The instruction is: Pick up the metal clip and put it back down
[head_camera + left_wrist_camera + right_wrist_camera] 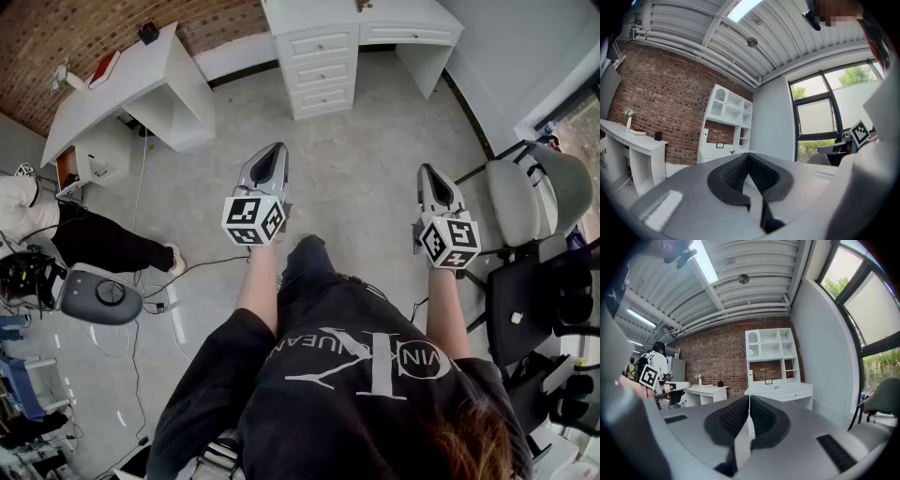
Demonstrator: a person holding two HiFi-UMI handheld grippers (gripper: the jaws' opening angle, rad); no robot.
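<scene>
The left tongs are pressed together. In the left gripper view the two dark ribbed pads meet at their far tip with nothing between them. The right tongs are pressed together too, pad against pad and empty. Both tools are held level in the air over the grey floor, side by side and well apart, pointing towards the far wall. The person's bare forearms reach straight forward from a black T-shirt, and each marker cube sits at the near end of its tool.

The metal clip shows in none of the views, so I cannot place it. Far ahead stand a white drawer unit and, to its left, a white table against the brick wall. Grey chairs stand at the right.
</scene>
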